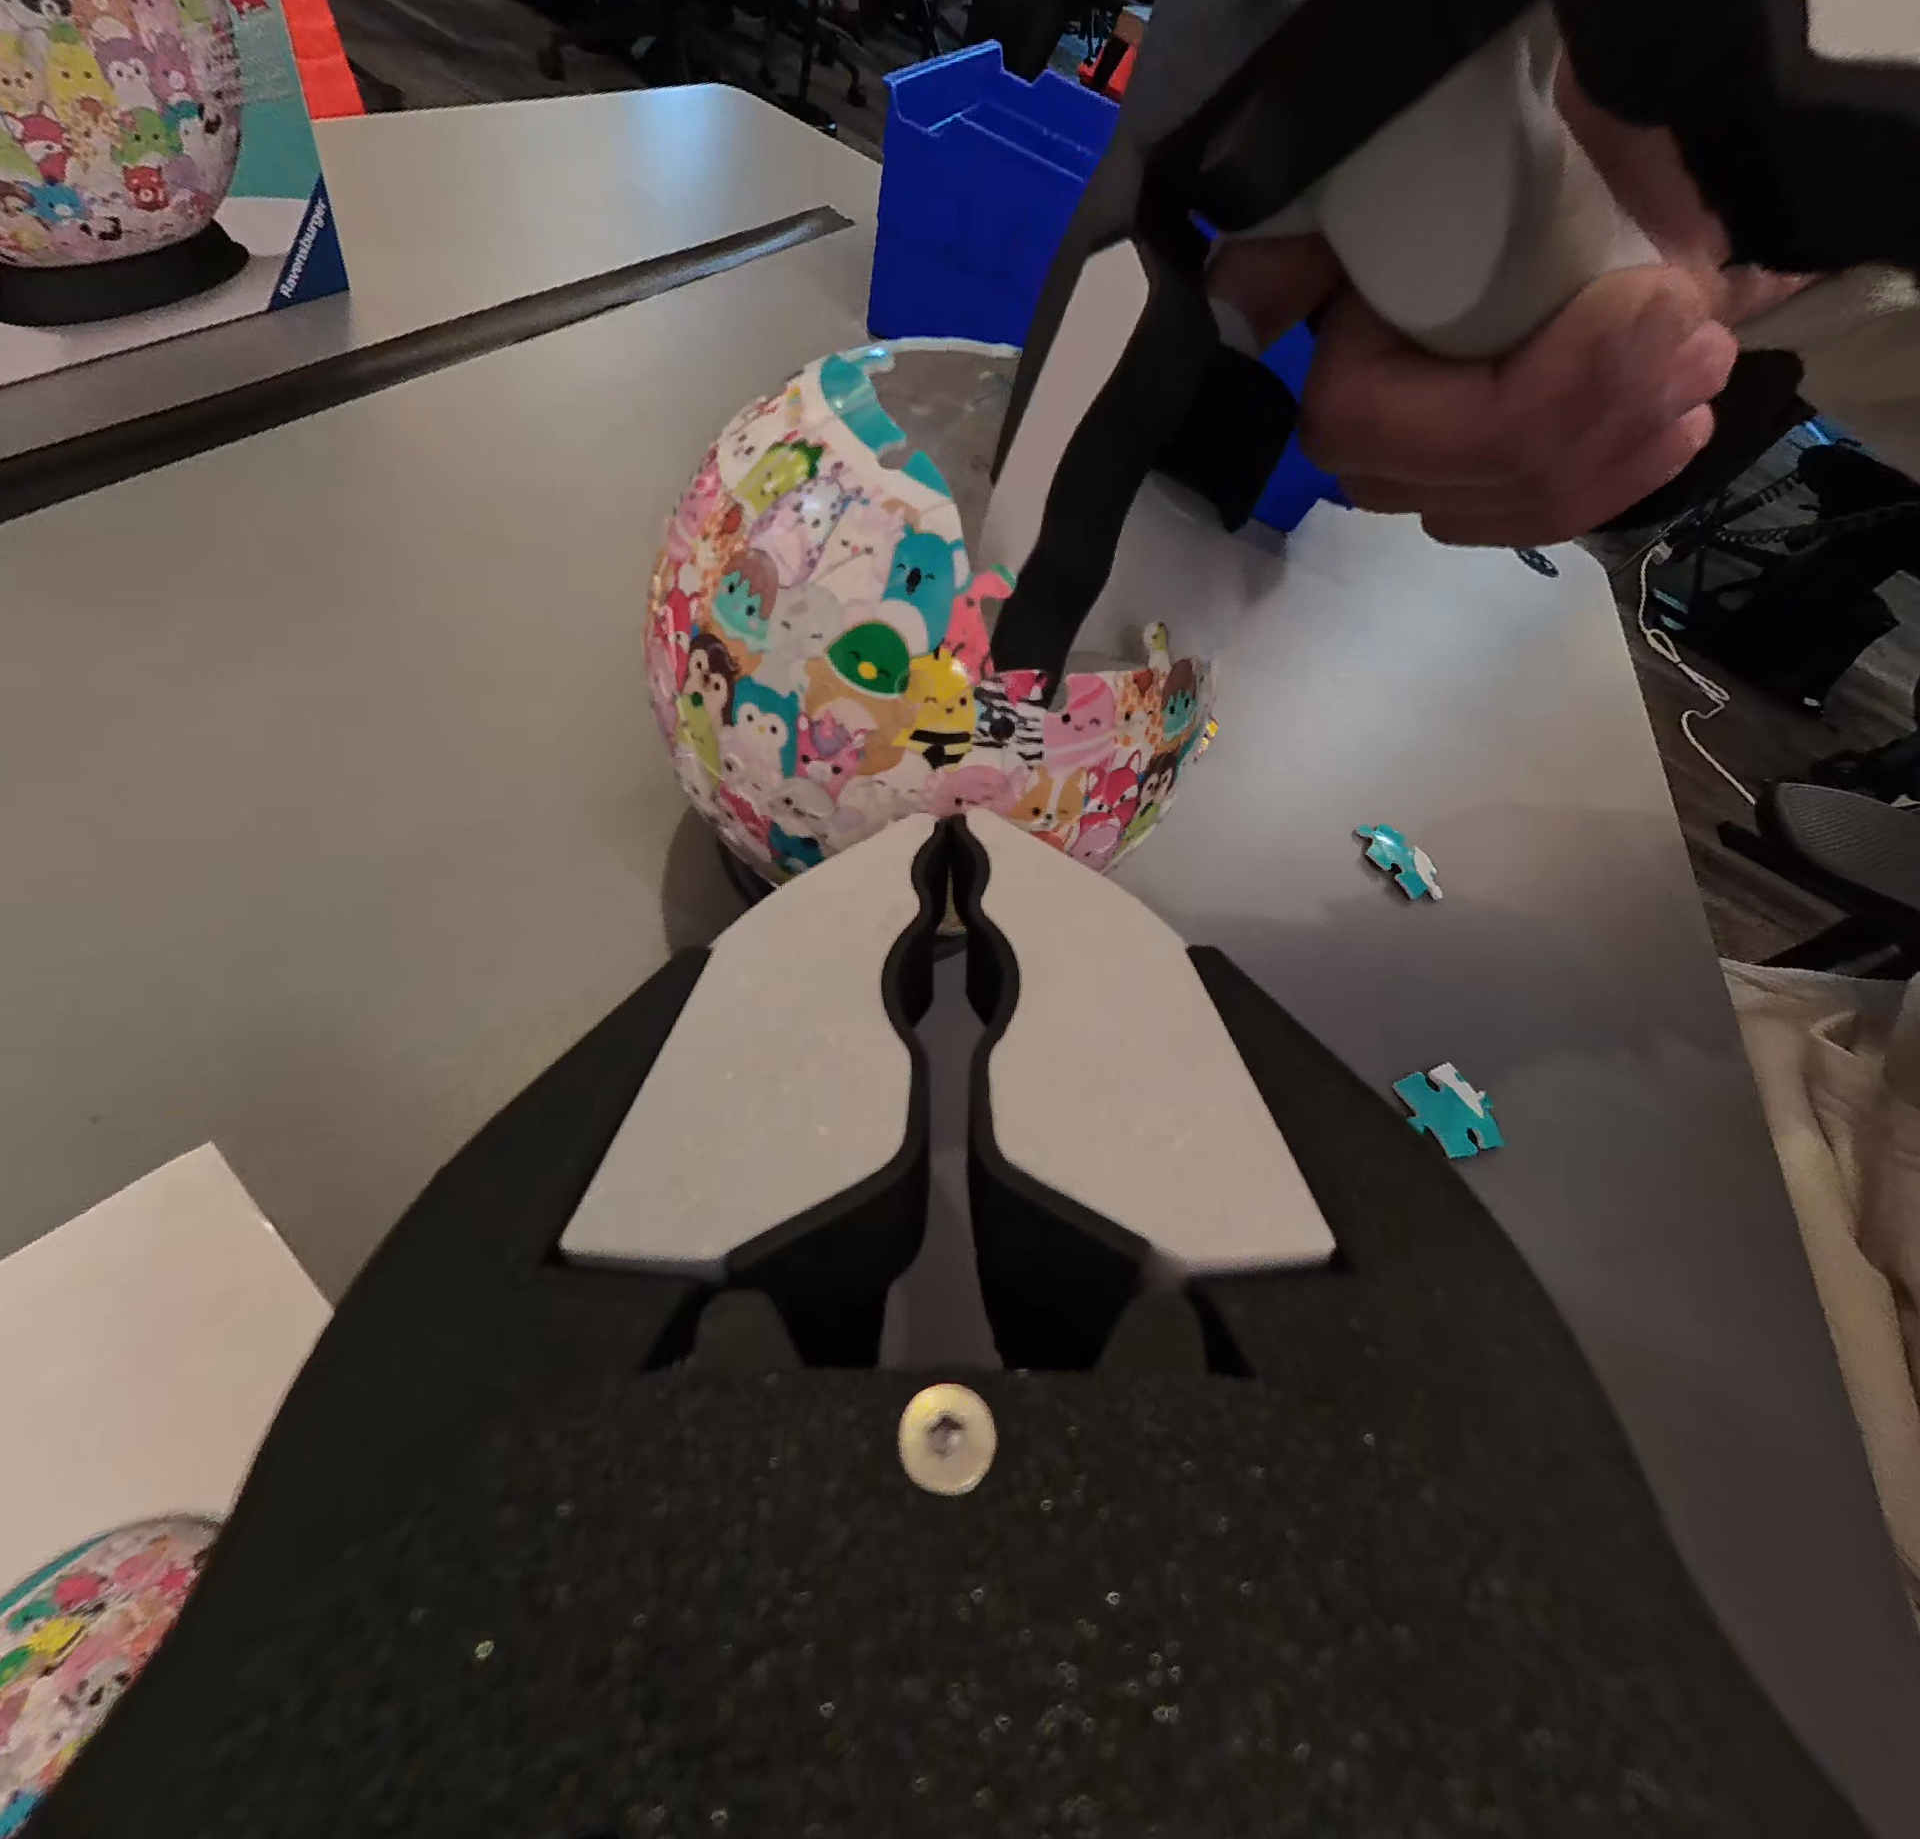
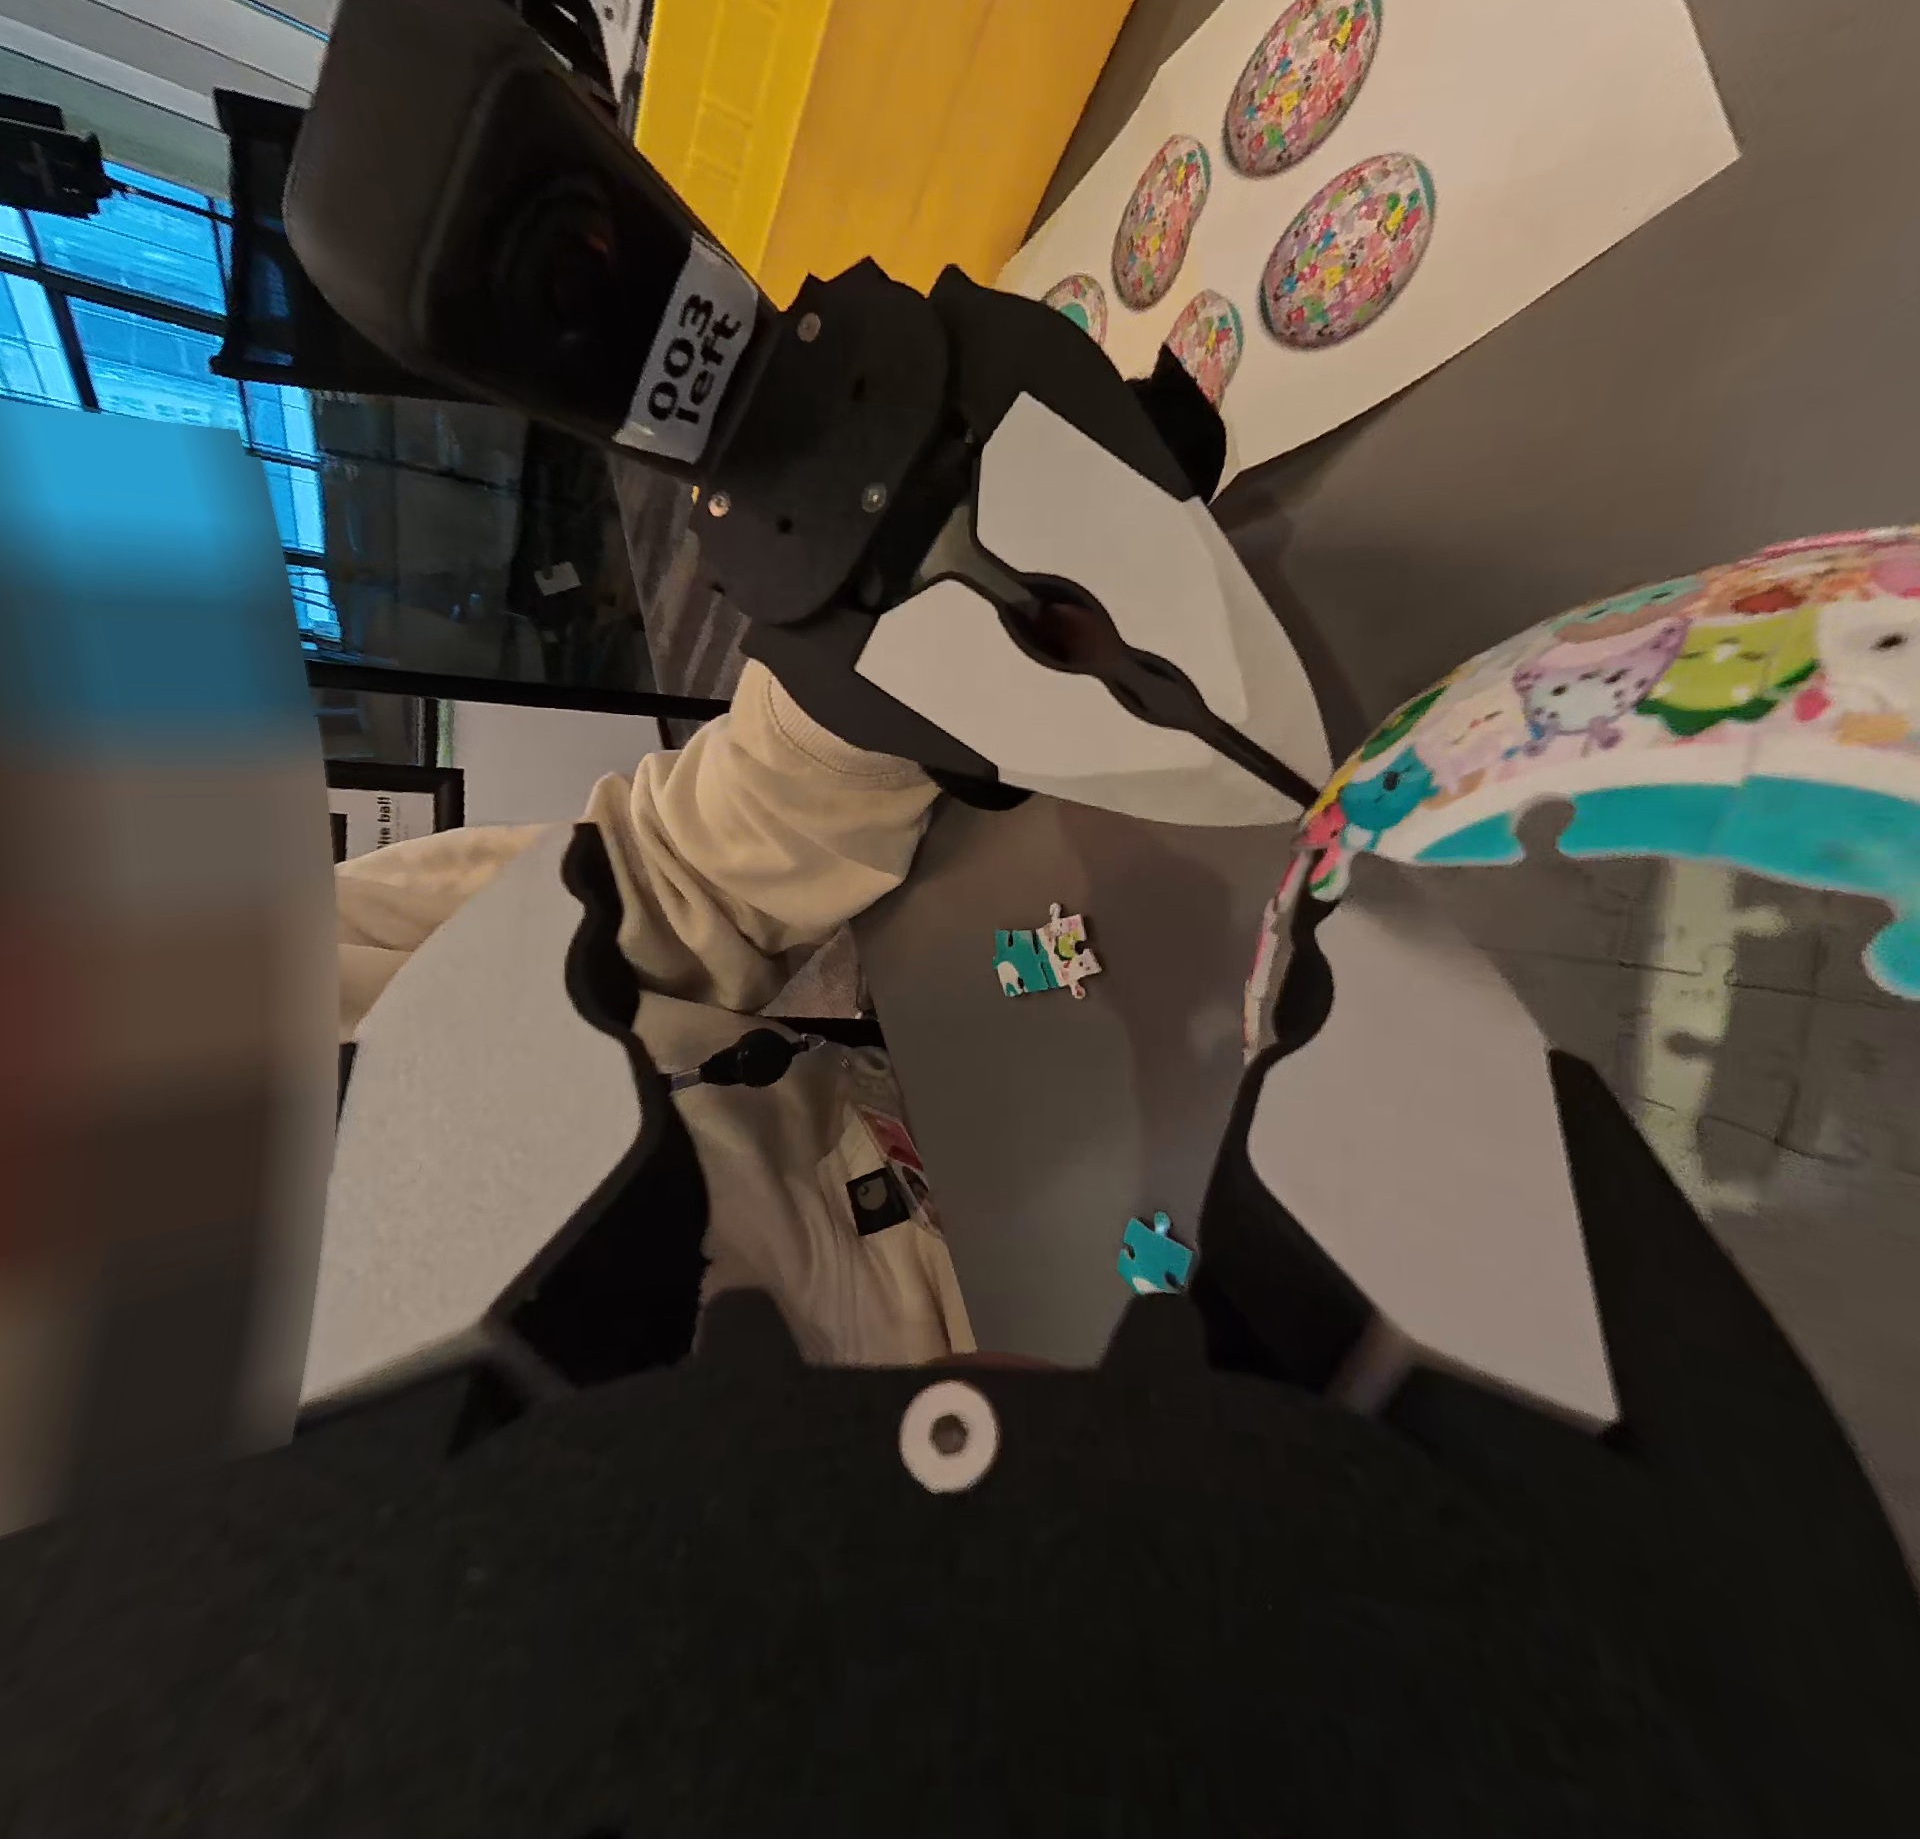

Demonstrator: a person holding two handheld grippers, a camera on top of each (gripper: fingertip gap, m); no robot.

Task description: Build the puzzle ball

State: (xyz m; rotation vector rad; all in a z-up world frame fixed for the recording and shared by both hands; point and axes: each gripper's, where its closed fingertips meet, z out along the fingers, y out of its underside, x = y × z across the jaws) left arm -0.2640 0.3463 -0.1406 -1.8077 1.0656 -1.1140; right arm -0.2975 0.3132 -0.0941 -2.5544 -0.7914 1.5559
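Ball (image 1: pixel 831 646) is sitting half-built on the table (image 1: pixel 312 750), left gripper (image 1: pixel 951 828) closing empty against its front while the wide-open right gripper (image 2: pixel 935 958) is hooking one finger over the rim, so any shove risks popping pieces loose.

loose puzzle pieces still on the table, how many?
2. One teal piece lies right of the puzzle ball; another teal piece sits nearer the camera, close to the table edge. The grippers may hide others.
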